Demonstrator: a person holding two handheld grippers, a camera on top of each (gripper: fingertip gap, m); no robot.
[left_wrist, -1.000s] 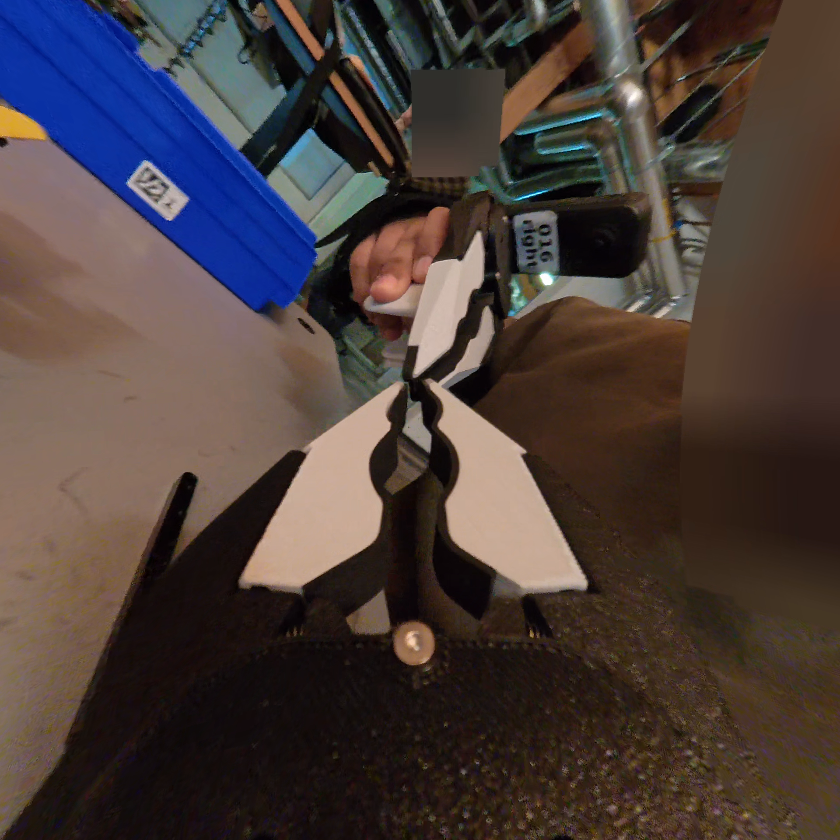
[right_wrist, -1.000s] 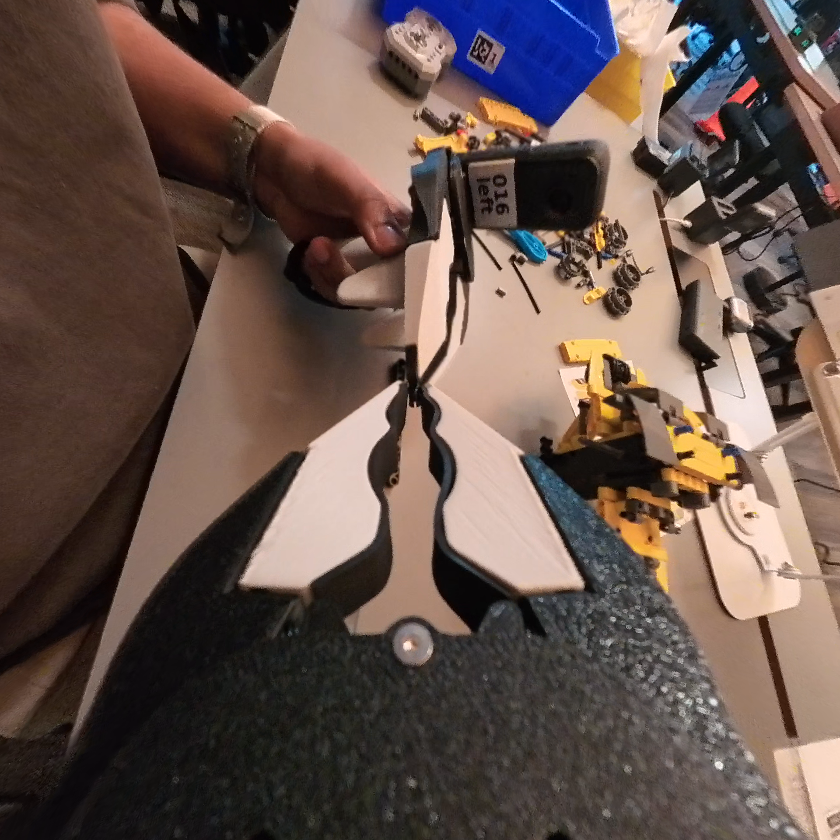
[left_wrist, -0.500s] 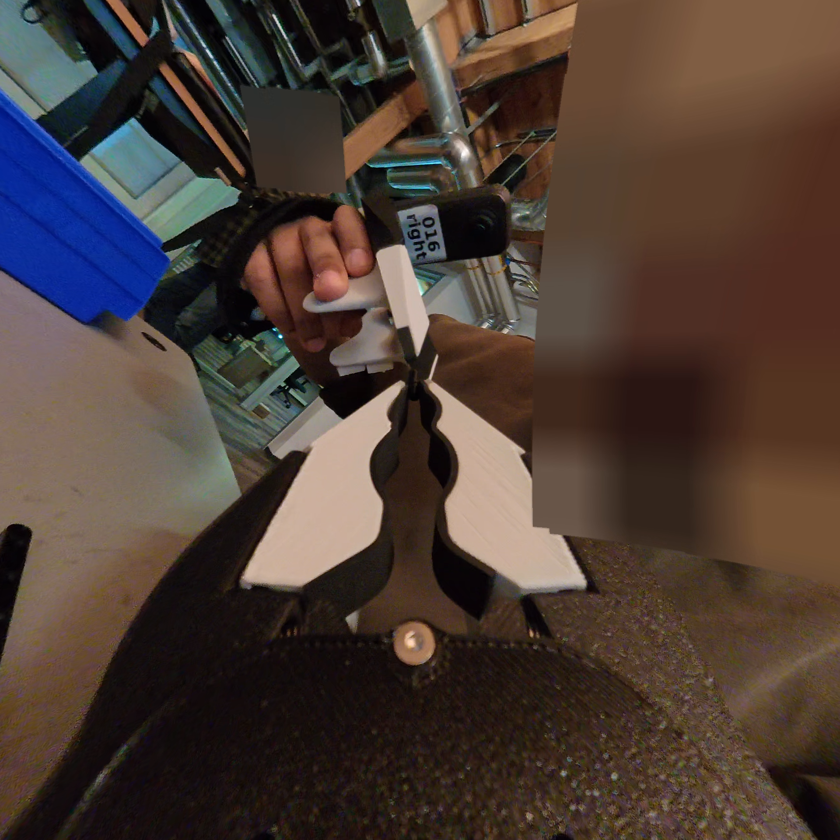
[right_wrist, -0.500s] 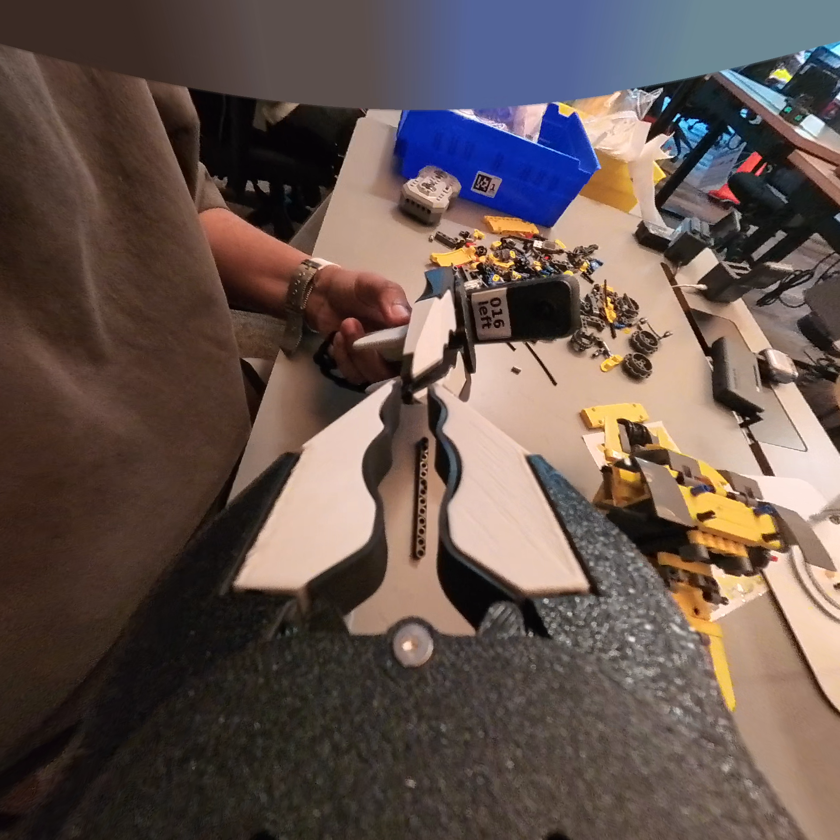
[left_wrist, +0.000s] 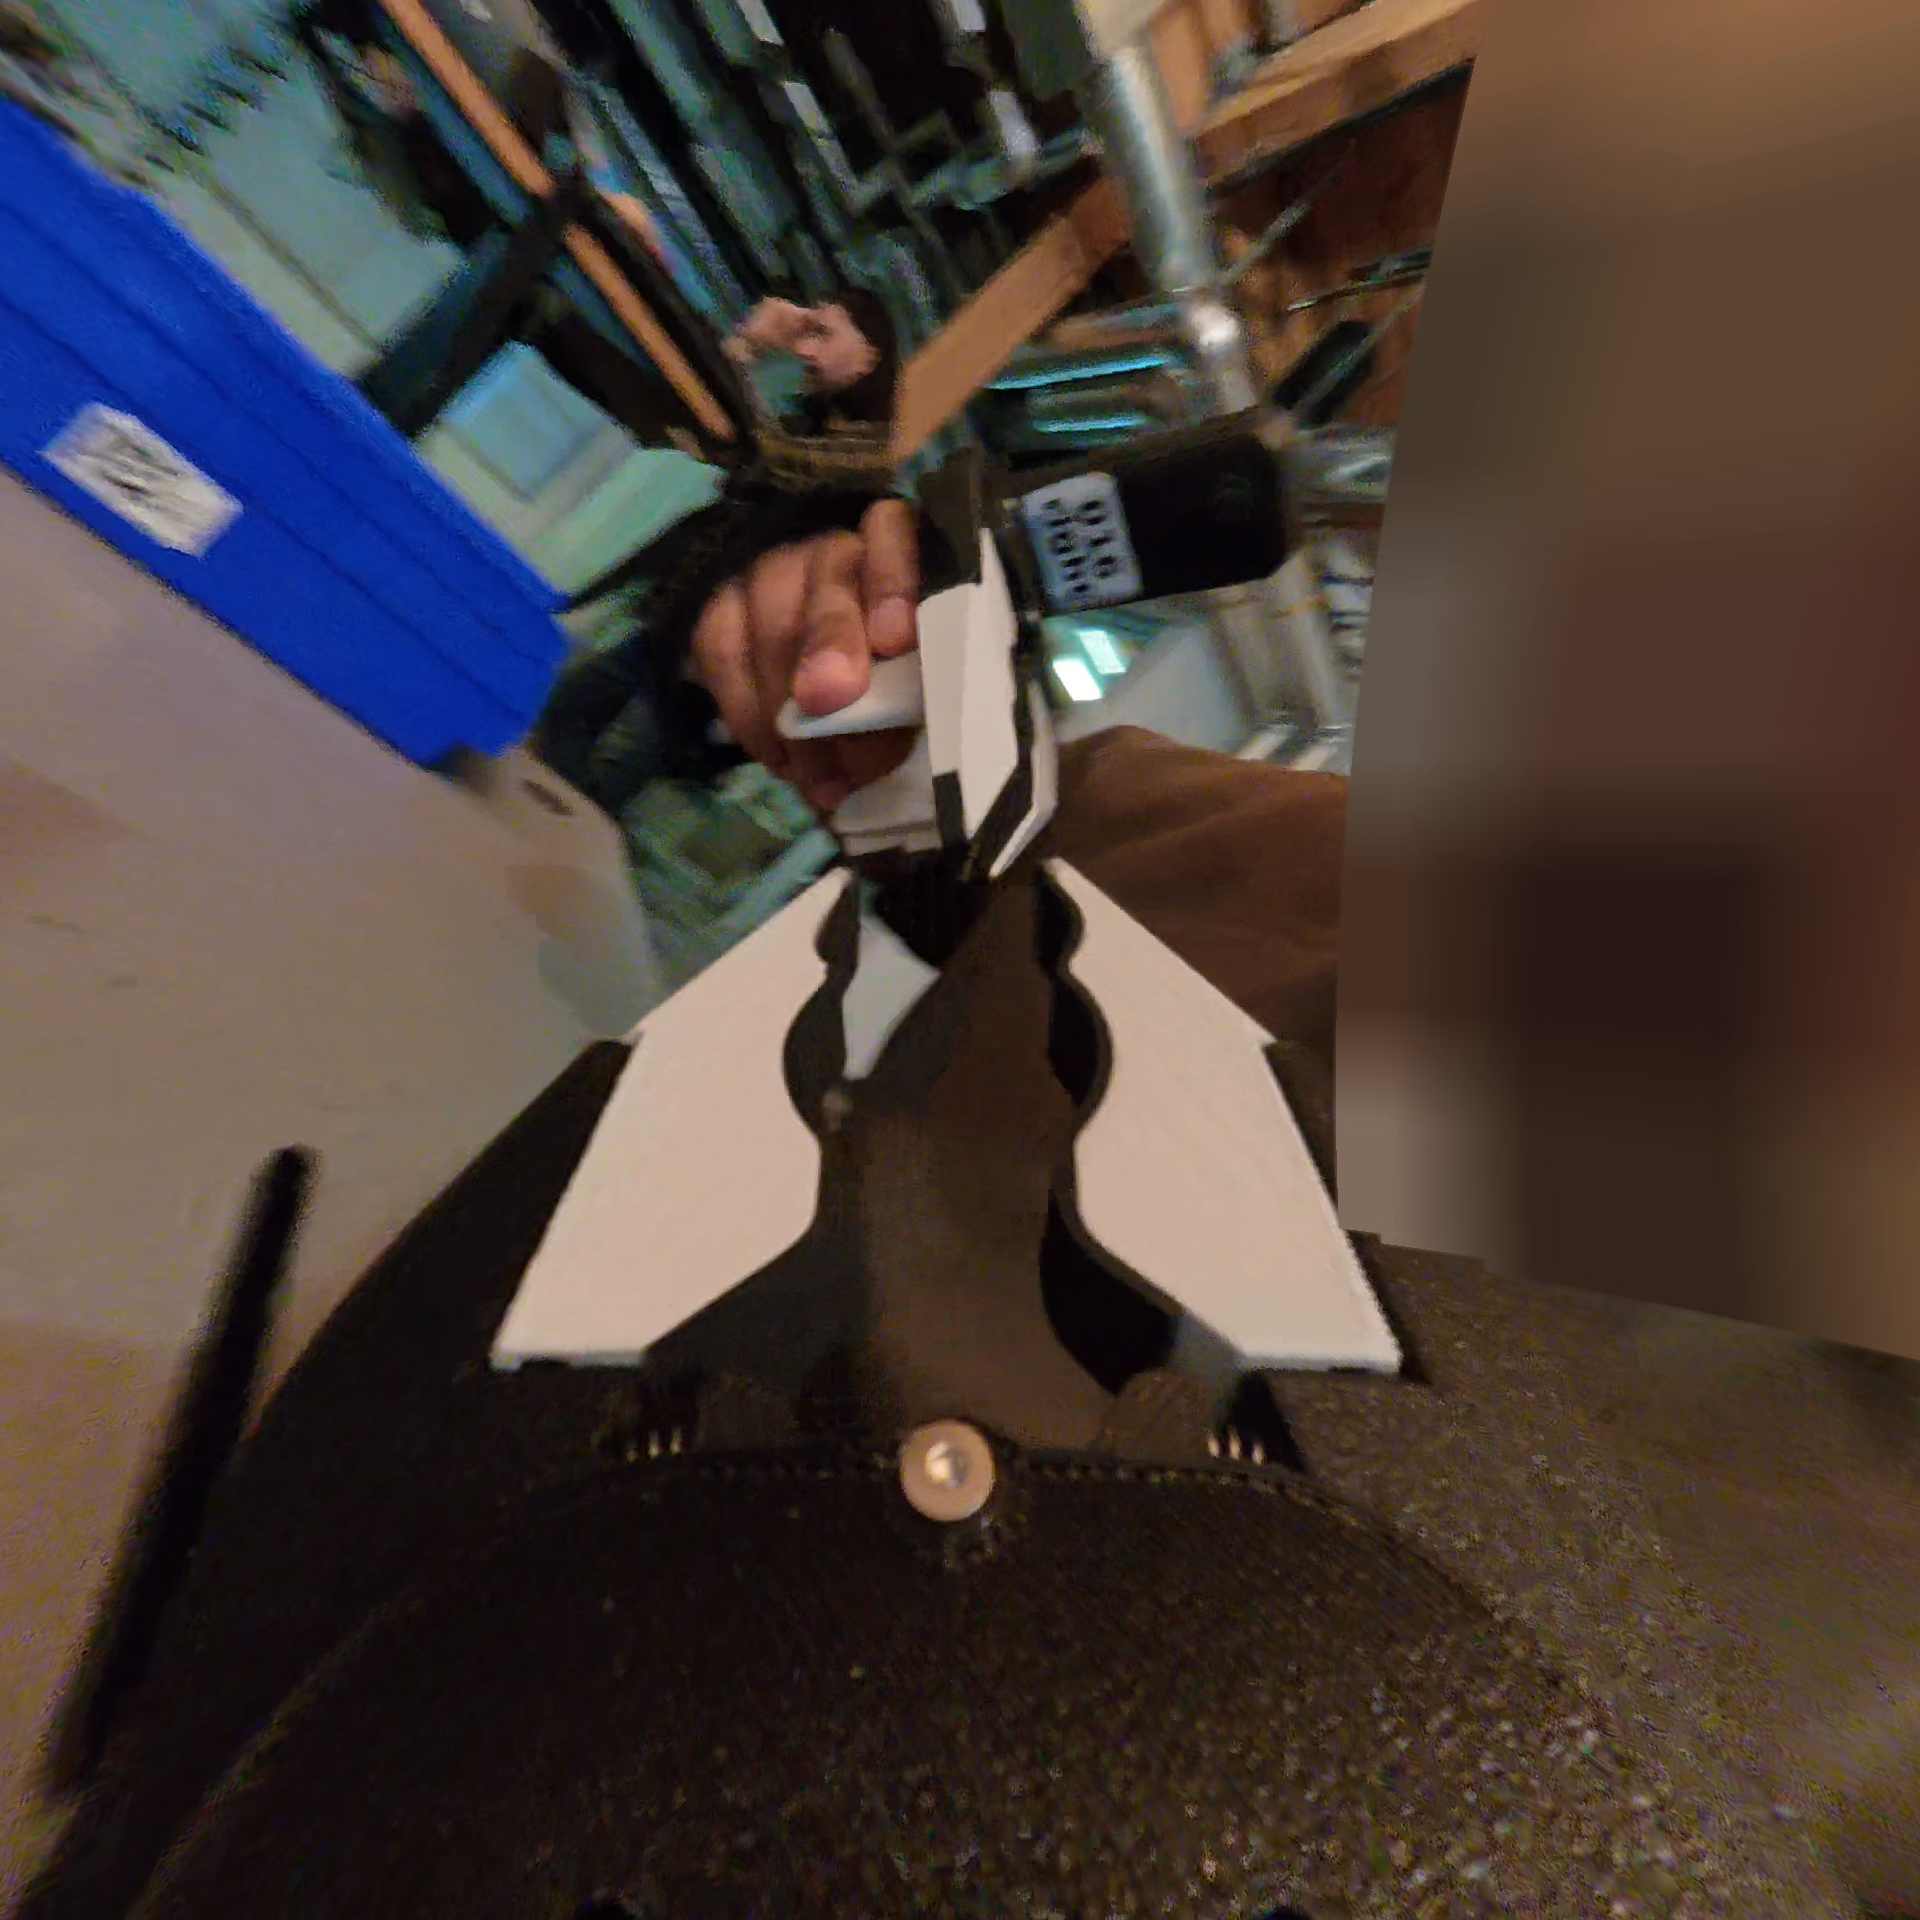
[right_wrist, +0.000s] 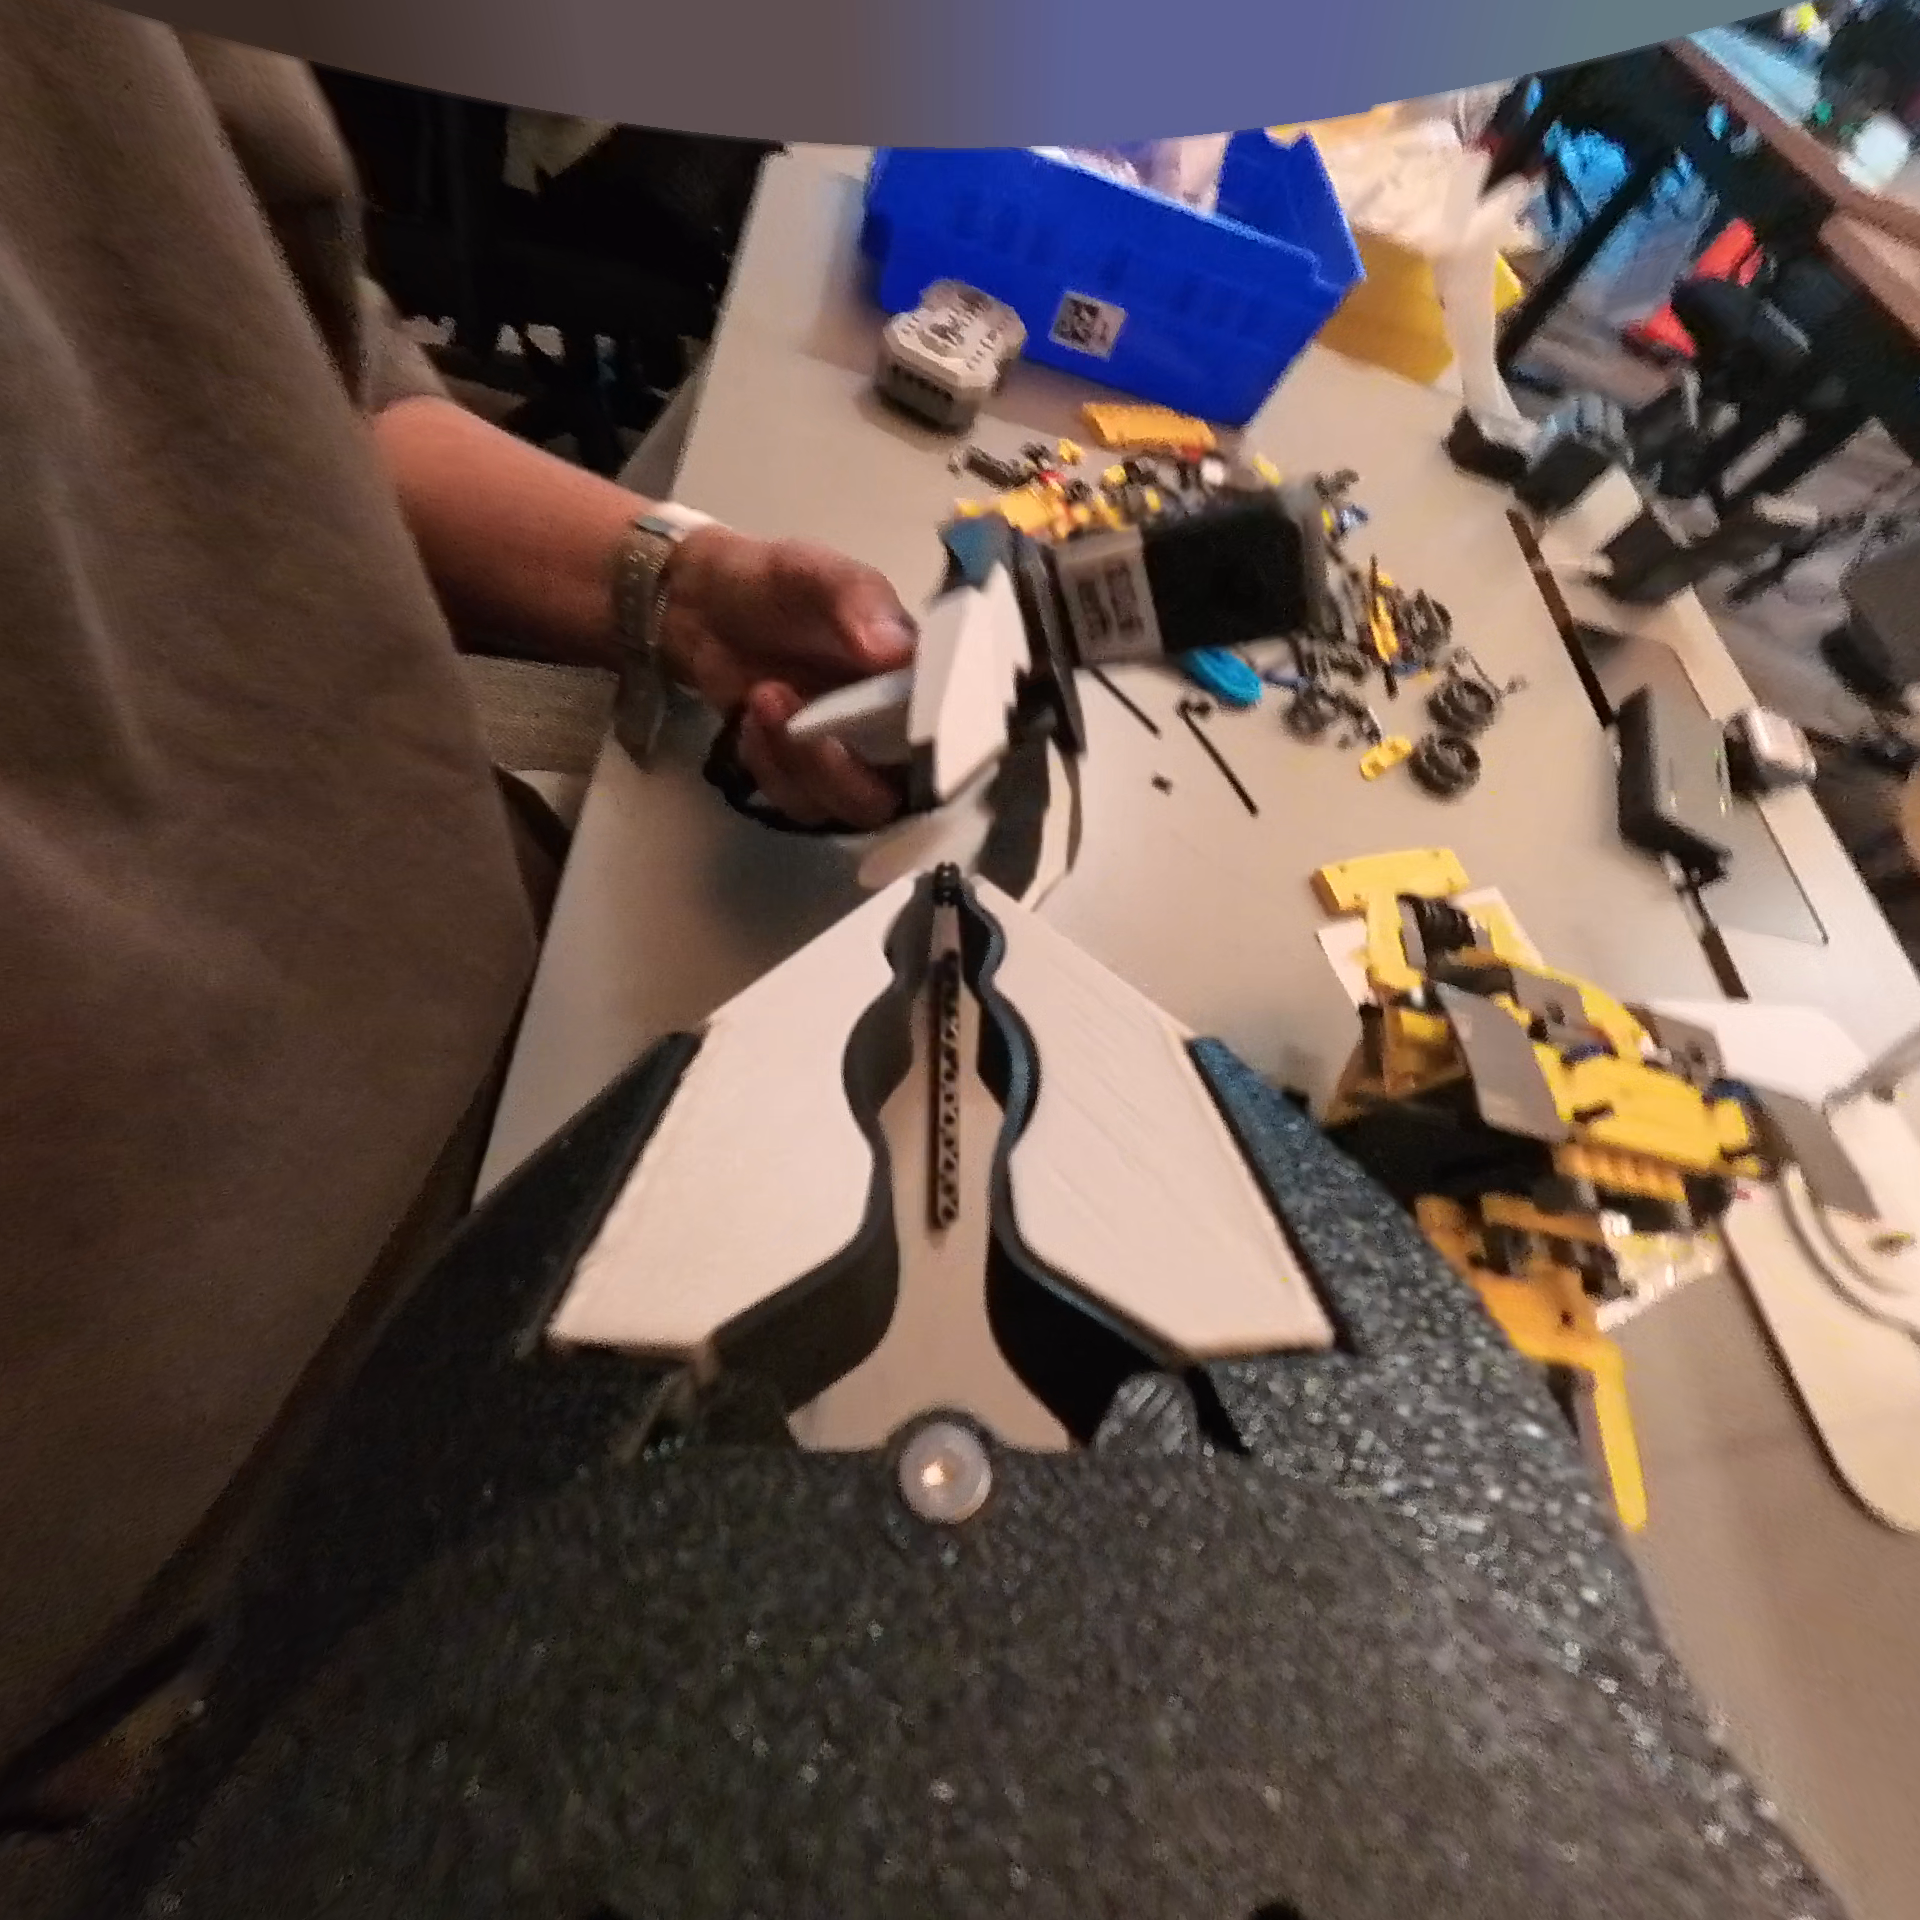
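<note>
My right gripper is shut, and a small black pin sticks out of its tips. It hovers over the grey table, above a long black beam with holes that lies flat. My left gripper is open and empty, its tips right in front of the right gripper. In the right wrist view the left gripper sits just beyond the pin and is blurred. A hand holds each gripper.
A yellow brick vehicle stands to the right. Loose small parts lie in the middle, a grey block and a blue bin behind them. A black bar lies on the table. The person's torso is at the left.
My left gripper has opened; it was shut tip to tip with the right gripper. The right gripper stays shut with the pin, and the two have drawn slightly apart.
</note>
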